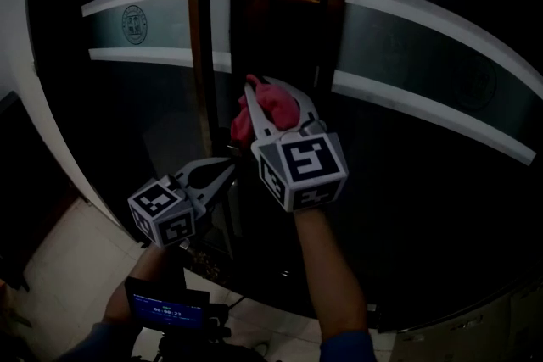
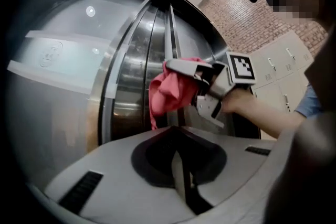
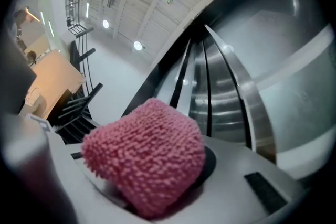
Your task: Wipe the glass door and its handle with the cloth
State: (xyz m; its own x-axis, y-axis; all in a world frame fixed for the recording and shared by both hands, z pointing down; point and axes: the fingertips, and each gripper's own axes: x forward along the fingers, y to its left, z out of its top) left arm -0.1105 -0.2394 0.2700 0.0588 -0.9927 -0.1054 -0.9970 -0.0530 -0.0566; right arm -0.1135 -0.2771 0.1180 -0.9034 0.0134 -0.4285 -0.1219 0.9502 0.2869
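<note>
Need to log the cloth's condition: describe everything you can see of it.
The cloth is pink, with a nubby, looped pile like microfibre. It is bunched into a rounded wad, not spread flat, and a loose corner hangs down. The right gripper is shut on it, and the wad bulges out past the jaws. It is held in front of the vertical metal bars of the door. Whether it presses on the door cannot be told. No stains or wet patches show.

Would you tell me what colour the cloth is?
The cloth is pink, shown best in the right gripper view.
</note>
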